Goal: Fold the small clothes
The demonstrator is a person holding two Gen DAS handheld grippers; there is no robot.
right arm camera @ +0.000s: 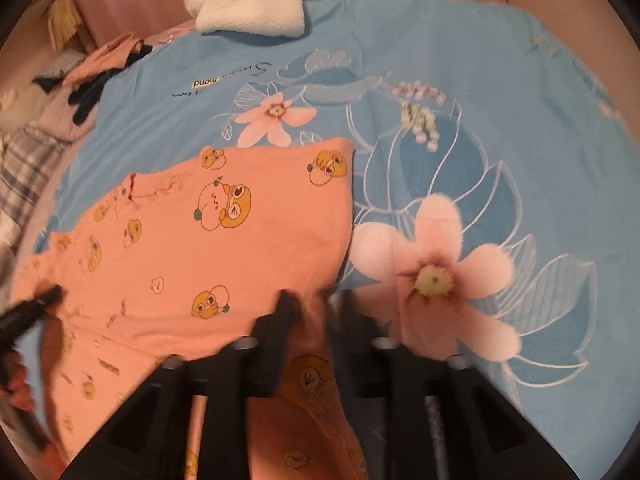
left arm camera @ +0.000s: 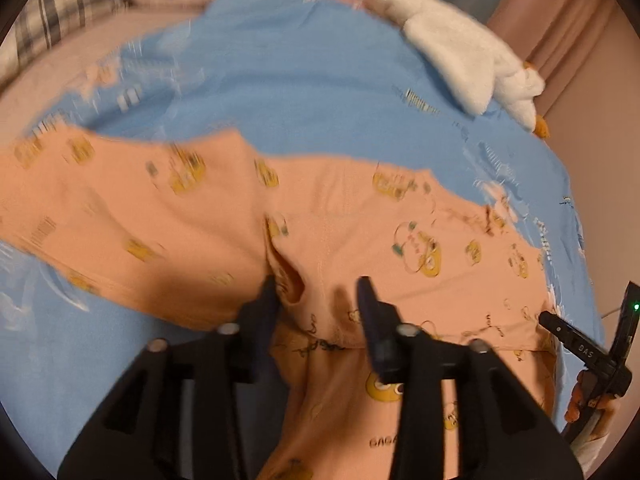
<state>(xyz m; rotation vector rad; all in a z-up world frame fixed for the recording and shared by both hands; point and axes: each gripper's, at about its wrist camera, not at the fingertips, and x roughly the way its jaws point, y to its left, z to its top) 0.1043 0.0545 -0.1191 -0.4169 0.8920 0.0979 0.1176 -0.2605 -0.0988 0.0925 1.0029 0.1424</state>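
A peach garment [left arm camera: 360,240] printed with yellow cartoon faces lies spread on the blue flowered bedsheet [left arm camera: 300,80]. My left gripper [left arm camera: 317,294] hovers over its near middle, jaws apart, with a raised fold of the cloth between them and no pad pressing on it. In the right wrist view the same garment [right arm camera: 240,232] fills the left half. My right gripper [right arm camera: 320,306] is open at the garment's near right edge, and a strip of peach cloth lies loose between the fingers. The left gripper's fingertips [right arm camera: 44,298] show at the far left.
A white plush toy [left arm camera: 460,60] with orange feet lies at the far side of the bed, also a white plush shape [right arm camera: 248,4] in the right wrist view. Loose dark and peach clothes [right arm camera: 96,76] are heaped at the far left corner. Plaid bedding [left arm camera: 52,12] and pink curtains border the bed.
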